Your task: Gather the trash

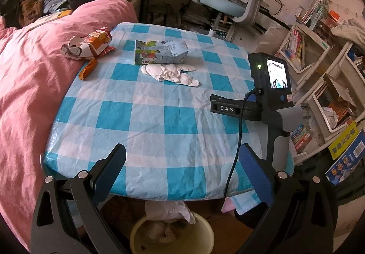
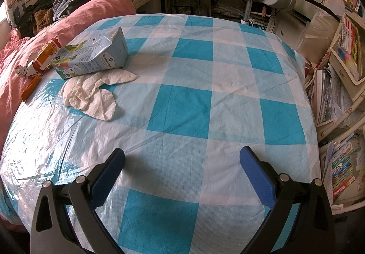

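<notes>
Left gripper [image 1: 182, 176] spread over bin [image 1: 172, 234] – right gripper [image 2: 182, 176] agape.

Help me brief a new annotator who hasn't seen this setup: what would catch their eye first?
Probably the blue-and-white checked tablecloth, with the trash bunched at its far left: a crushed milk carton, a crumpled tissue lying against it, and an orange snack wrapper at the edge by the pink duvet. Under the near edge, a yellow bin already holds tissues. Both tools, left and right, are open and empty.

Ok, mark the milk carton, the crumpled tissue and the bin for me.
milk carton [image 2: 91, 59], right wrist view, printed side face.
crumpled tissue [image 2: 91, 94], right wrist view, middle folds.
bin [image 1: 205, 226], left wrist view, right rim.
</notes>
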Available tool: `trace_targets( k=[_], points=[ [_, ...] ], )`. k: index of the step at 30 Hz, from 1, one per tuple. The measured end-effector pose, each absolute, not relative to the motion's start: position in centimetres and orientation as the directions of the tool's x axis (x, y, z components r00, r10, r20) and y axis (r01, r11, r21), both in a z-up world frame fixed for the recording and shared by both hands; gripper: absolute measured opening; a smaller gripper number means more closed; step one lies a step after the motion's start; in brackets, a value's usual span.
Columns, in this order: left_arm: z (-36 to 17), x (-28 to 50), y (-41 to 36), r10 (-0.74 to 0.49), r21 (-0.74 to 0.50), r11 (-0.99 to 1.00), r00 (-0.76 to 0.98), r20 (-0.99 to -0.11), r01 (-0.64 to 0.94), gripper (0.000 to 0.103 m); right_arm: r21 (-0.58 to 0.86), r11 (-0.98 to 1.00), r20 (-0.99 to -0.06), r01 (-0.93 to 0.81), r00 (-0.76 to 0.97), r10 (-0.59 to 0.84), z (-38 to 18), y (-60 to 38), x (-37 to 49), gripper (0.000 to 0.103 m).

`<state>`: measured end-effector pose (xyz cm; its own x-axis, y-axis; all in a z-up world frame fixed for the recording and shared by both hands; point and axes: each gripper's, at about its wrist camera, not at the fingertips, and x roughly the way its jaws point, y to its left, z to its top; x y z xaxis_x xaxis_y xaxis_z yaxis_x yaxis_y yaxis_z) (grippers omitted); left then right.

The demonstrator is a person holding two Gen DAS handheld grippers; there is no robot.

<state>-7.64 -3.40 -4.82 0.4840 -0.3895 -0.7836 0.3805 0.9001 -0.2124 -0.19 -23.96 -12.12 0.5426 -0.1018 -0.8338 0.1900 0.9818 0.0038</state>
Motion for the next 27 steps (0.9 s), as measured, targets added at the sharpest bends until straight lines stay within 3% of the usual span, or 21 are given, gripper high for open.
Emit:
trace_targets(
  k=[27],
  points=[
    [-4.94,-7.58,-3.40,-0.383,-0.201,0.901,0.488,-0.784,0.384,0.096,0.004,0.982,-0.834,0.190,0.542,-0.102,-12.11,-23.91,-0.20,0.096]
  ],
)
